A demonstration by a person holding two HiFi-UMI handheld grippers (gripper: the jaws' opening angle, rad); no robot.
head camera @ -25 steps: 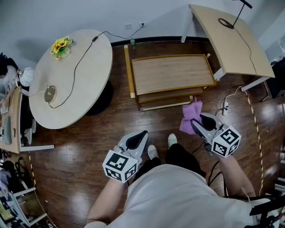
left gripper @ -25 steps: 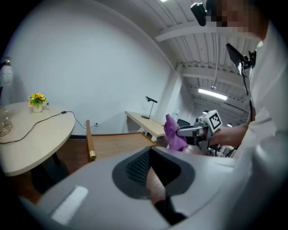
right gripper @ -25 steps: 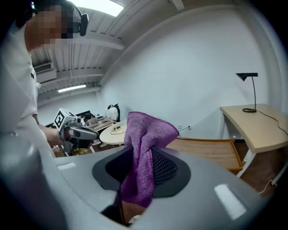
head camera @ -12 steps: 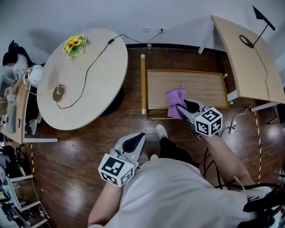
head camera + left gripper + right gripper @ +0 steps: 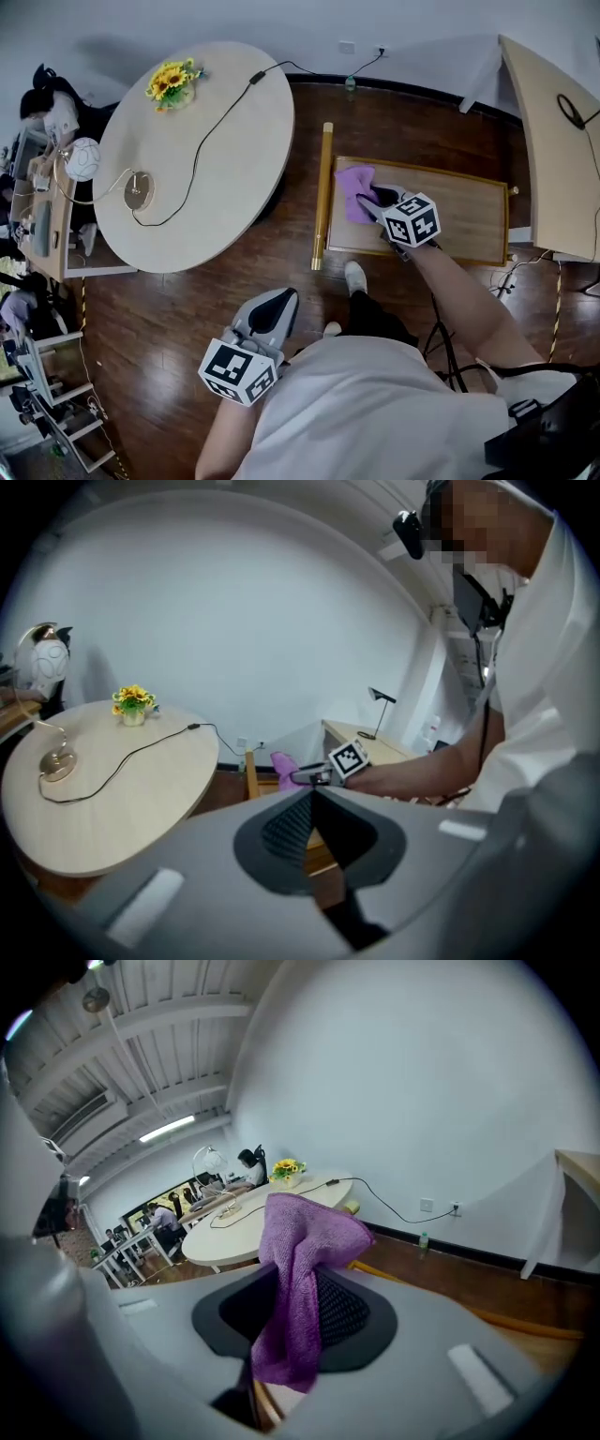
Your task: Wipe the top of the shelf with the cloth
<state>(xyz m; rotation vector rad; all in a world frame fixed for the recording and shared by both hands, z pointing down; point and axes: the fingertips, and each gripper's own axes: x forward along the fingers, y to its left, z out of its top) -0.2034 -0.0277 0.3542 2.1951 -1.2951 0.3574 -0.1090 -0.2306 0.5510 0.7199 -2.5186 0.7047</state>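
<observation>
Two grippers were in our hands, and only one of them carried anything. Our right gripper (image 5: 377,199) had its jaws closed on the purple cloth (image 5: 352,187). Its own view showed the cloth pinched between the two dark pads, one fold standing up above them and the rest hanging down in front. From the head view we saw our right arm stretched forward over the low wooden shelf (image 5: 469,225). The cloth sat over the left end of the shelf's top board, close to the long yellowish bar (image 5: 322,197) at that end. We could not tell whether the cloth was pressed on the wood or held just above it. Our left gripper (image 5: 272,314) hung low beside our body, over the dark wooden floor (image 5: 187,309) and well apart from the shelf. Its jaws were drawn together at the tips with nothing between them. To the left of the shelf stood a round pale table (image 5: 225,187) with a small pot of yellow flowers (image 5: 171,82) near its far edge. A black cable (image 5: 202,141) ran across the tabletop to a round metal disc (image 5: 137,189). A pale desk (image 5: 562,150) stood to the right of the shelf.
</observation>
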